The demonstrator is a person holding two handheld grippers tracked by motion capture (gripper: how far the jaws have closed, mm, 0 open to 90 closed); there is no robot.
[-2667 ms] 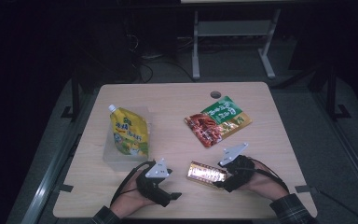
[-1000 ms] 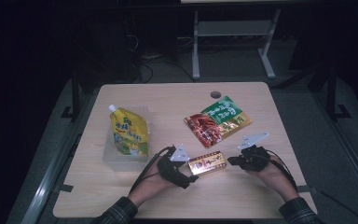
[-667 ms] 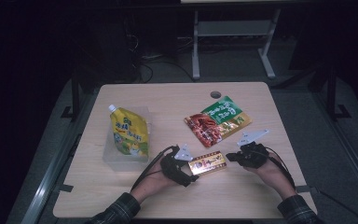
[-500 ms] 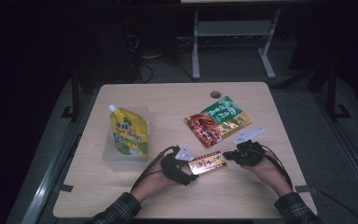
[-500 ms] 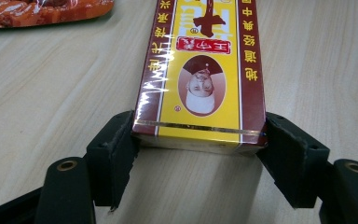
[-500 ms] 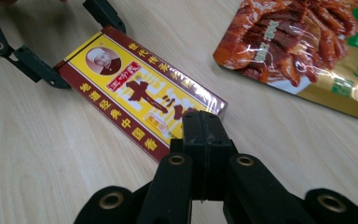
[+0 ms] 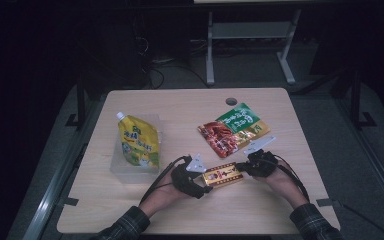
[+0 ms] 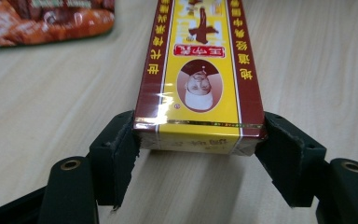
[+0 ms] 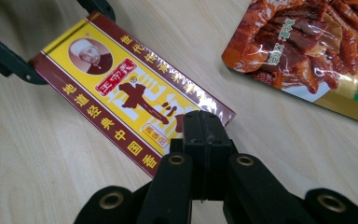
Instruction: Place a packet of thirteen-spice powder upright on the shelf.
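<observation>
Two grippers at one box: red-and-yellow carton (image 7: 223, 175) printed with Chinese characters and a portrait, lying flat on the wooden table (image 7: 180, 107) near its front edge. Left gripper (image 7: 200, 184) closed in around one short end just now, pads against both side walls, clamped across the carton's width. Right gripper (image 7: 244, 167) pressed fully together, tips resting on top of the opposite end. Just beyond that end, a red, green and gold snack packet (image 7: 234, 129), apart from the carton. Farther left, a yellow spouted pouch (image 7: 138, 140) lying in a clear plastic tray (image 7: 117, 167).
</observation>
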